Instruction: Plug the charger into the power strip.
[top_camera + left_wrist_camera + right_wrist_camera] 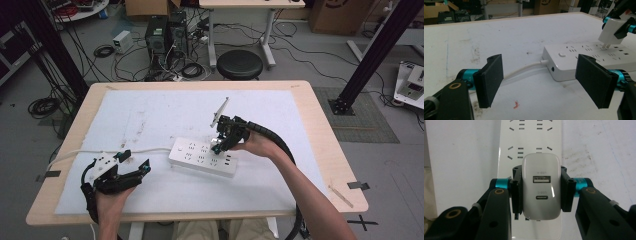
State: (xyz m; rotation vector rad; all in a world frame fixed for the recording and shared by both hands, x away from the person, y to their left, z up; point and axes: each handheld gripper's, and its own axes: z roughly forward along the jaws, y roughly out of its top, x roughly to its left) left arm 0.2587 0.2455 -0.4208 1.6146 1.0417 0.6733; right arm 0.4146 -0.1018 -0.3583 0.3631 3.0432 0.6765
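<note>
A white power strip (202,157) lies on the white mat near the table's middle, its cord (90,151) running off to the left. My right gripper (218,148) is shut on a white USB charger (541,186), both pads pressing its sides. It holds the charger over the strip (530,137), USB ports facing the camera. In the left gripper view the charger (610,31) has its prongs just above or at a socket; I cannot tell if they touch. My left gripper (135,161) rests open at the front left, aimed at the strip's cord end (554,66), nothing between its pads.
The white mat (150,115) covers most of the wooden table (320,140). A small red speck (516,105) lies on the mat near my left gripper. A black stool (240,64) and cables stand on the floor beyond the far edge.
</note>
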